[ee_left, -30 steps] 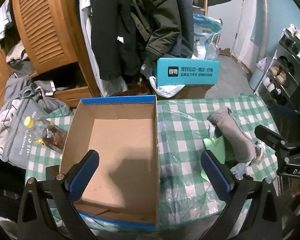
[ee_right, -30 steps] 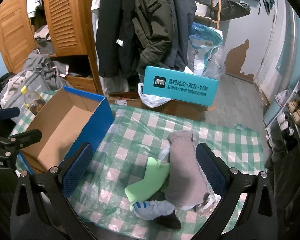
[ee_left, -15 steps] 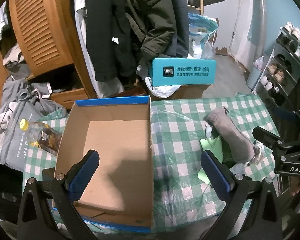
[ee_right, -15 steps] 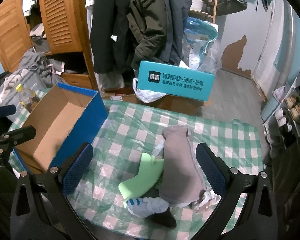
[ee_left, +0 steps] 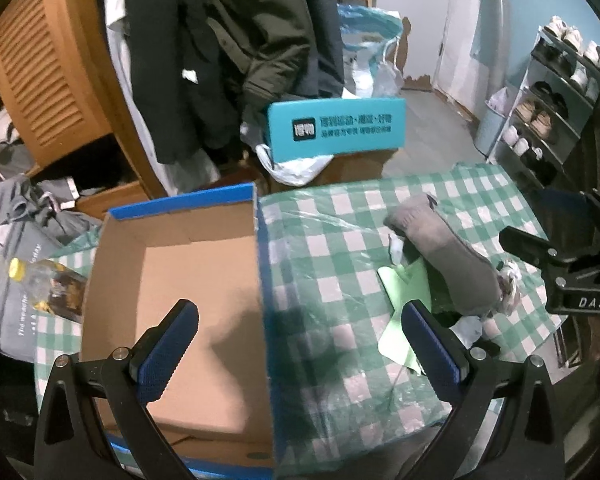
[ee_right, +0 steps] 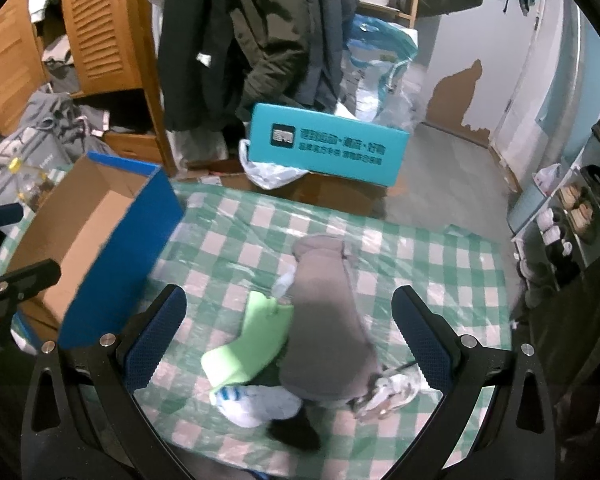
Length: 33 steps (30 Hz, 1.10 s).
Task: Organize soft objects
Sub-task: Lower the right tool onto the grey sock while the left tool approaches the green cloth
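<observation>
Only the right gripper (ee_right: 288, 320), released like the left gripper (ee_left: 300, 340), shows the black sock (ee_right: 294, 432).

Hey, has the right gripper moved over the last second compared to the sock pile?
Yes. In the right wrist view the grey sock has slid down, closer between the open right gripper jaws, so the gripper has advanced toward the pile.

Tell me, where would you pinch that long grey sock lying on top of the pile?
Probably across the grey sock at its narrow middle, coming straight down with the right gripper, open and hanging above it. The sock lies lengthwise away from the camera, on top of the green sock, so its sides look free.
</observation>
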Motion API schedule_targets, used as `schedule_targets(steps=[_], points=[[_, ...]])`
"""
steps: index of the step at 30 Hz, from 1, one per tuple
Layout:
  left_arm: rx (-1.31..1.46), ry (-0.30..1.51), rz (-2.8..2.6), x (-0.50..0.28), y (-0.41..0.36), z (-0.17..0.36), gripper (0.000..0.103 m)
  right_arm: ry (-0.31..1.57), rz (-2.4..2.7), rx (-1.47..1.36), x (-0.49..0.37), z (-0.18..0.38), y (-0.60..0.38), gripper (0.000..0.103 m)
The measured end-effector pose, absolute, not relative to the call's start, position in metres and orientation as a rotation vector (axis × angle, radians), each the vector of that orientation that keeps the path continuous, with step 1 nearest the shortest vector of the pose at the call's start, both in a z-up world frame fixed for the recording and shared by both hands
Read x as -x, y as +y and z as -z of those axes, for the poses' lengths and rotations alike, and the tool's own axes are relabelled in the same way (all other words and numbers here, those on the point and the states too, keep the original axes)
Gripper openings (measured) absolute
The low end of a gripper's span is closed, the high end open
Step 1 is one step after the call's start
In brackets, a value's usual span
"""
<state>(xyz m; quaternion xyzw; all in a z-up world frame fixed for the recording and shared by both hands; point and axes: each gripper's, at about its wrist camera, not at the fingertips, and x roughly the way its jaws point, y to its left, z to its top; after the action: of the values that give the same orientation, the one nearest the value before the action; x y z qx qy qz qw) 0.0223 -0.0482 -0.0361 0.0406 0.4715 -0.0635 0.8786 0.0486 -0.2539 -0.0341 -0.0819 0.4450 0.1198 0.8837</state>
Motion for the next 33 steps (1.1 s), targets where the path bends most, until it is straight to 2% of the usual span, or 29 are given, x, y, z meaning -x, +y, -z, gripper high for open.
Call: schedule_targets(steps=[33], points=[[-0.142, 1.215, 0.236, -0.086, -0.122, 0.136, 0.102, 1.252, -0.192, 0.250, -0.110, 0.146, -0.278, 0.101]])
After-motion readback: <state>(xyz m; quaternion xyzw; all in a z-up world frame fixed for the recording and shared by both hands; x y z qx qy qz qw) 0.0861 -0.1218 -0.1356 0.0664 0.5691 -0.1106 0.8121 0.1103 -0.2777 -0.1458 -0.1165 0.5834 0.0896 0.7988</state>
